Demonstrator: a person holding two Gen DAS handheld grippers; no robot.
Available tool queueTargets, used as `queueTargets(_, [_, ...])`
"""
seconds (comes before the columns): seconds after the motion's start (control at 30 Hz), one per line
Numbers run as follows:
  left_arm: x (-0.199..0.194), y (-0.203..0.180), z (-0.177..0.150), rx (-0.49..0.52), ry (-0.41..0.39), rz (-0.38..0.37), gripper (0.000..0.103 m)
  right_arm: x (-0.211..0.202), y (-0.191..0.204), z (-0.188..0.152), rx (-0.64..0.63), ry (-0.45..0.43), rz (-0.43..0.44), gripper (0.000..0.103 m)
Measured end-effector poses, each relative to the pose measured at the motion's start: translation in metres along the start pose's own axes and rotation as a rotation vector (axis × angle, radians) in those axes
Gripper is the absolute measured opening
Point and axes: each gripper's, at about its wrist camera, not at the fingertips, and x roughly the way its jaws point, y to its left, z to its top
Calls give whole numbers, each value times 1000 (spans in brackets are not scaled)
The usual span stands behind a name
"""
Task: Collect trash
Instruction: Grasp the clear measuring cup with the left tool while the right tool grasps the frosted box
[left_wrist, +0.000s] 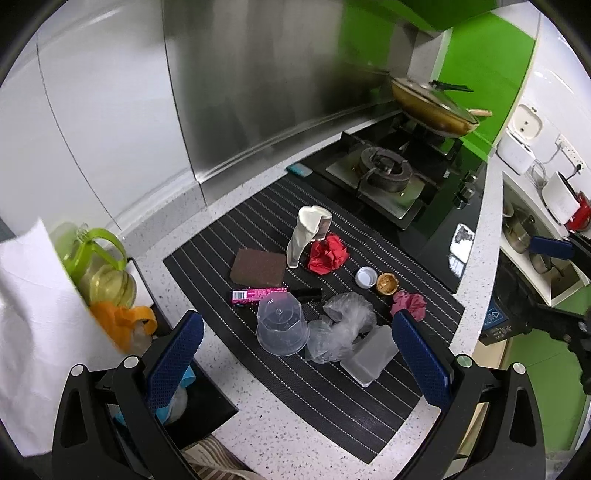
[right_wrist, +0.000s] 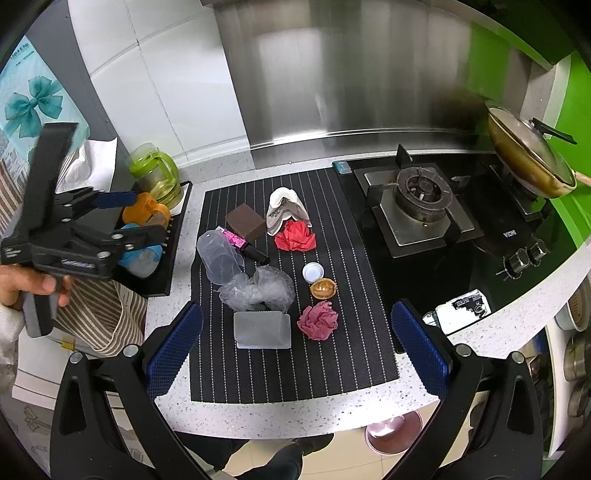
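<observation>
Task looked barely begun, if at all: every bit of trash visible lay loose on the striped mat (right_wrist: 295, 369), nothing held.

Left gripper (left_wrist: 297, 349) hung over the mat's near-left part w/ jaws wide, empty. Right gripper (right_wrist: 297, 341) hovered over the mat's front edge, jaws also wide, empty.

Trash on the mat: red paper wad (right_wrist: 295, 236) by a white wrapper (right_wrist: 284, 210), pink wad (right_wrist: 318, 320) near the front, crumpled clear bag (right_wrist: 258, 290) touching a clear cup (right_wrist: 218, 256) lying on its side, frosted box (right_wrist: 262, 329) just in front of the bag, white cap (right_wrist: 313, 272), gold nutshell-like bit (right_wrist: 323, 288), pink carton (left_wrist: 258, 294) w/ a dark tube (right_wrist: 255, 254), brown sponge (right_wrist: 245, 220). Sponge may not be trash; couldn't tell.

No bin clearly shown in either view, so nothing could be judged as collected. Whole pile was left to do, approx. ten pieces. Closest to the right gripper were the box and pink wad; closest to the left, the cup and bag.
</observation>
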Motion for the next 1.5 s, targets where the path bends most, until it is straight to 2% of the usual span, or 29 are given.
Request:
queueTargets(0.5, [96, 21, 4, -113, 194, 49, 98, 12, -11, -11, 37, 40, 13, 100])
queueTargets(0.67, [114, 26, 3, -151, 223, 34, 97, 16, -14, -12, 43, 53, 14, 100])
queueTargets(0.7, [117, 26, 3, -156, 227, 30, 96, 16, -15, -12, 44, 54, 15, 100])
queueTargets(0.77, [123, 27, 2, -161, 240, 11, 84, 18, -15, -12, 44, 59, 15, 100])
queueTargets(0.8, [126, 27, 0, -161, 250, 11, 74, 19, -15, -12, 44, 61, 16, 100])
queueTargets(0.87, [130, 28, -2, -162, 259, 14, 66, 21, -14, -12, 42, 67, 17, 100])
queueTargets(0.93, [132, 30, -4, -169, 257, 6, 50, 23, -14, -11, 43, 72, 18, 100])
queueTargets(1.17, [123, 28, -3, -154, 220, 1, 50, 35, -8, -11, 41, 87, 25, 100])
queueTargets(1.5, [79, 24, 2, -126, 109, 19, 49, 73, 14, -16, 3, 135, 6, 100])
